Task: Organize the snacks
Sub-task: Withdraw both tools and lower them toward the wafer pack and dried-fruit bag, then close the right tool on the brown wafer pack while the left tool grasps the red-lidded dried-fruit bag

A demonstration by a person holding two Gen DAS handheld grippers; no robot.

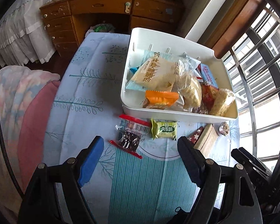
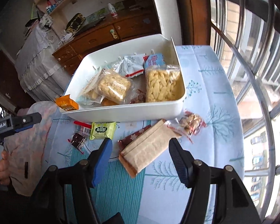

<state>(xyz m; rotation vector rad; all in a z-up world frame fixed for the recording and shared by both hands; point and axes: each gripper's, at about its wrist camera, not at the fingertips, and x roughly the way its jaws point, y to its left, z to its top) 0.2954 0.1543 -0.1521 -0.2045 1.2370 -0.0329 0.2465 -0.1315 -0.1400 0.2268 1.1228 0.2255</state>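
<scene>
Right wrist: right tool (image 2: 140, 154) parted, empty, over tan packet (image 2: 149, 149). Left tool (image 1: 140, 155) wide apart, empty.

The bin (image 1: 179, 112) is plain white. The tablecloth (image 1: 80, 85) is pale blue, printed with teal trees and a striped teal panel. One packet (image 1: 164, 129) is yellow-green, another (image 1: 161, 98) orange, a third (image 2: 149, 147) tan with a dark red, flower-printed edge. The desk (image 1: 95, 5) is brown wood.
</scene>
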